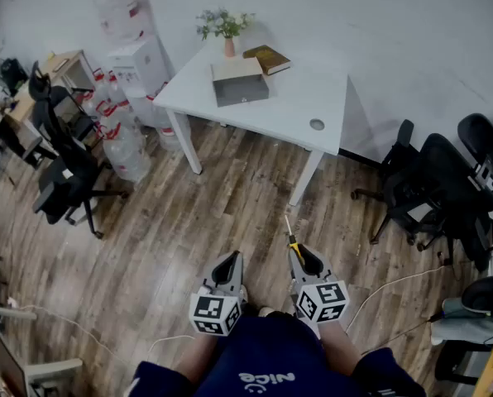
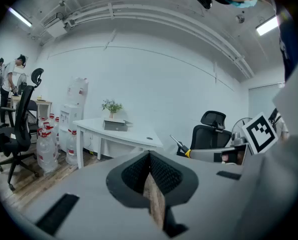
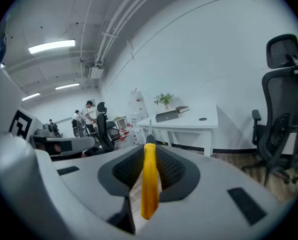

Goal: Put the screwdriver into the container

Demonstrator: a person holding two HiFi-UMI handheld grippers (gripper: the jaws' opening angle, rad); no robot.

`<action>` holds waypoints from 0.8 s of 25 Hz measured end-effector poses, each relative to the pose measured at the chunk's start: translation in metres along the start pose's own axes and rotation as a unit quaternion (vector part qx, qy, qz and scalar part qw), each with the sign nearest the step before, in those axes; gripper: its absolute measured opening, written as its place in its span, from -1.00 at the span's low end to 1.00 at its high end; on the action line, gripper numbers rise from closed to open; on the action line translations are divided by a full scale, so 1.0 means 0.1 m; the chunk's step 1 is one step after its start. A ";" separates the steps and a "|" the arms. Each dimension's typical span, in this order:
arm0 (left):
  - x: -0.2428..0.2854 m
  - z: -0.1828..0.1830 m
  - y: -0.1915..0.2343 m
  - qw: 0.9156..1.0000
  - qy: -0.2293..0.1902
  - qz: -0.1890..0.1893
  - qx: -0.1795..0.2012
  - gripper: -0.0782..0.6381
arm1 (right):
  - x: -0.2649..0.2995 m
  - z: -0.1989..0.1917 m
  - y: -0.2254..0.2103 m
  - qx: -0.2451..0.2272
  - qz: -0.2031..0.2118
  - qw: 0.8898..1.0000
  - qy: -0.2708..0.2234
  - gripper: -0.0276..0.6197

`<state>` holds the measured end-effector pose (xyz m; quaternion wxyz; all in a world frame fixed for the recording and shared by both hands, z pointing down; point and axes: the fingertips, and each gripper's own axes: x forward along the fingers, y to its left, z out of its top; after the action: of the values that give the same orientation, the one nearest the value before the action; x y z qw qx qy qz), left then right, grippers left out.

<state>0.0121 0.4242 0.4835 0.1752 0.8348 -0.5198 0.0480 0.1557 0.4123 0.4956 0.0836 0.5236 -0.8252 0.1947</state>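
We see a yellow-handled screwdriver (image 3: 149,184) of glossy, smooth plastic with a thin bare-metal shaft. The matt grey plastic right gripper (image 3: 148,151) carries ribbed black pads (image 3: 174,166). In the head view's centre, the brown plank wood floor (image 1: 172,246) shows streaky grain. Above it, the white rectangular table (image 1: 300,98) looks smooth and matt.

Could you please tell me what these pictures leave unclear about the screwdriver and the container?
- Container interior, and whether it is open: head view, too distant and small.
- Screwdriver tip type: too thin in every view.
- Book cover print: head view, too small.
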 end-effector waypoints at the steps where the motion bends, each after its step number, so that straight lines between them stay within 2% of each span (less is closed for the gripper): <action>1: 0.02 0.01 0.04 1.000 0.000 -0.001 -0.001 -0.74 | 0.04 0.01 0.01 -0.001 -0.001 1.000 0.000 -0.64; 8: 0.15 0.06 0.25 1.000 0.000 -0.013 -0.002 -0.74 | 0.26 0.05 0.07 -0.002 -0.013 1.000 -0.001 -0.64; 14: 0.25 0.12 0.45 1.000 0.001 -0.026 -0.004 -0.74 | 0.41 0.11 0.14 0.029 -0.005 1.000 -0.012 -0.63; 20: 0.31 0.12 0.68 0.999 0.007 -0.047 0.002 -0.74 | 0.57 0.12 0.25 0.033 -0.022 0.999 -0.022 -0.63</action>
<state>-0.0353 0.3670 0.4965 0.1795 0.8581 -0.4789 0.0463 0.1092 0.3690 0.4989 0.0528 0.5482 -0.8082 0.2085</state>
